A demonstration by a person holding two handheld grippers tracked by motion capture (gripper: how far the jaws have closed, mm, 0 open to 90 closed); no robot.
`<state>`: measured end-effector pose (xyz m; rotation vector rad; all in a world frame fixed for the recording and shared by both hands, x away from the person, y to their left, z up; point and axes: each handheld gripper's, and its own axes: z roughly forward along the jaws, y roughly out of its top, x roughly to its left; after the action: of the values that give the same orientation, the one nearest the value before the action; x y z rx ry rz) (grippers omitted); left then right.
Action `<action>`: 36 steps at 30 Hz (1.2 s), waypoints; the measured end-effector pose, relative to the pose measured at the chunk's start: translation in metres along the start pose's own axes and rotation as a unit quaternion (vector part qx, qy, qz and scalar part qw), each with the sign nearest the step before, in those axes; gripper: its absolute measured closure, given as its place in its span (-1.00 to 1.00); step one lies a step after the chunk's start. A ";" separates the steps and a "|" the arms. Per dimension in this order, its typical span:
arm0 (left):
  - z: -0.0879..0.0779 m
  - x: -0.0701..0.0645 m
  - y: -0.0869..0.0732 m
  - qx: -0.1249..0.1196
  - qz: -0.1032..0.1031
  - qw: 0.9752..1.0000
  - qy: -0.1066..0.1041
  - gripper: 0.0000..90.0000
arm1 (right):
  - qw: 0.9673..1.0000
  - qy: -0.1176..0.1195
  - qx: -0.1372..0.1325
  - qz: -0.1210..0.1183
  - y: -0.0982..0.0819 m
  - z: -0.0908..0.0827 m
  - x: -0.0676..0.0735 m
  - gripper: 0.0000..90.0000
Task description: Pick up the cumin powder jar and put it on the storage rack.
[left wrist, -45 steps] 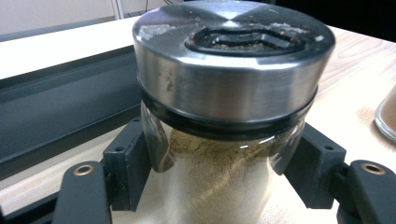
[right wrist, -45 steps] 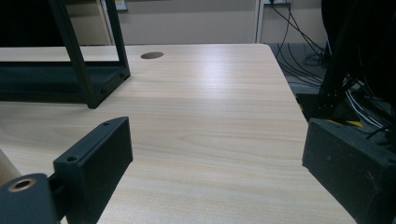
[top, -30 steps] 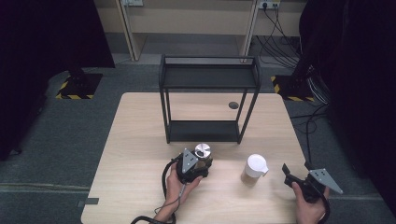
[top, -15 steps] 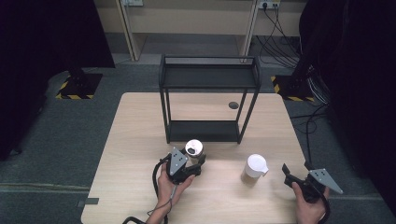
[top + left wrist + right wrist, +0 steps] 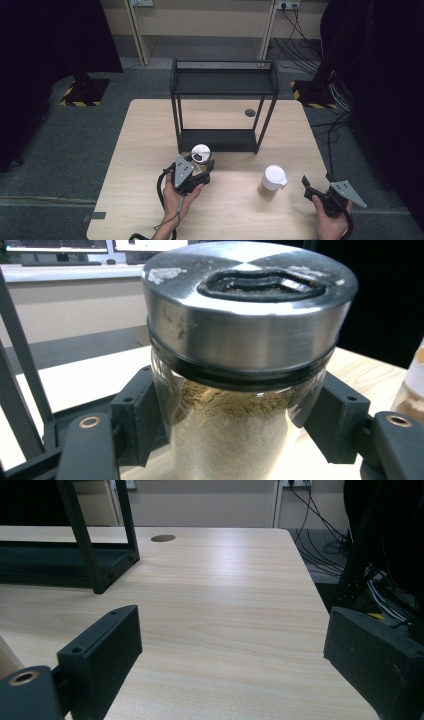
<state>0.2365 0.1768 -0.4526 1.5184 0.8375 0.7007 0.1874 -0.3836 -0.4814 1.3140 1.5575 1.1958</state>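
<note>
Jar [image 5: 201, 156] with a steel lid and brown powder is clamped between the jaws of the left gripper [image 5: 198, 170], just in front of the black rack [image 5: 223, 82] on the bench [image 5: 145, 130]. Jaws of the right gripper [image 5: 316, 183] are spread wide with nothing between them, beside a white-lidded cup [image 5: 272, 180]

left gripper [image 5: 198, 169] and jar [image 5: 201, 156] moved leftward, toward shelf [image 5: 223, 107]

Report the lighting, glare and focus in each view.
High view: dark surroundings, table evenly lit, everything sharp. Left gripper view: jar sharp, soft sheen on its metal lid, background blurred. Right gripper view: broad pale glare across the tabletop, the near jaws of the hand-held gripper slightly soft.
</note>
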 end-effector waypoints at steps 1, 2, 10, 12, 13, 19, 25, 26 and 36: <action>0.000 0.001 0.001 -0.003 -0.003 1.000 -0.003 -0.31 | 1.000 0.000 0.000 -0.001 0.000 0.000 0.000 -0.81; -0.001 0.000 0.003 -0.005 -0.003 1.000 -0.004 -0.31 | 1.000 0.000 0.001 -0.001 0.000 0.000 0.000 -0.81; -0.003 -0.004 0.023 -0.013 0.002 1.000 0.001 -0.31 | 1.000 0.000 -0.001 0.004 0.000 0.000 0.000 -0.81; -0.004 -0.005 0.027 -0.018 0.000 1.000 0.003 -0.31 | 1.000 0.000 0.000 0.004 0.000 0.000 0.000 -0.81; -0.003 -0.005 0.030 -0.019 -0.001 1.000 0.002 -0.31 | 1.000 0.000 0.000 0.003 0.000 0.000 0.000 -0.81; -0.002 -0.005 0.046 -0.020 0.005 1.000 0.005 -0.31 | 1.000 0.000 -0.002 0.006 -0.001 0.000 -0.001 -0.81; 0.001 -0.007 0.056 -0.017 0.013 1.000 0.008 -0.31 | 1.000 0.002 -0.001 0.007 0.000 0.000 -0.002 -0.81; 0.001 -0.008 0.057 -0.018 0.012 1.000 0.009 -0.31 | 1.000 0.003 -0.002 0.008 -0.001 0.000 -0.002 -0.81; 0.002 -0.008 0.073 -0.028 0.018 0.999 0.014 -0.31 | 1.000 0.003 -0.001 0.007 0.000 0.000 -0.002 -0.81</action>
<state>0.2418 0.1664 -0.3798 1.4801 0.8066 0.7679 0.1877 -0.3856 -0.4818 1.3223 1.5529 1.2113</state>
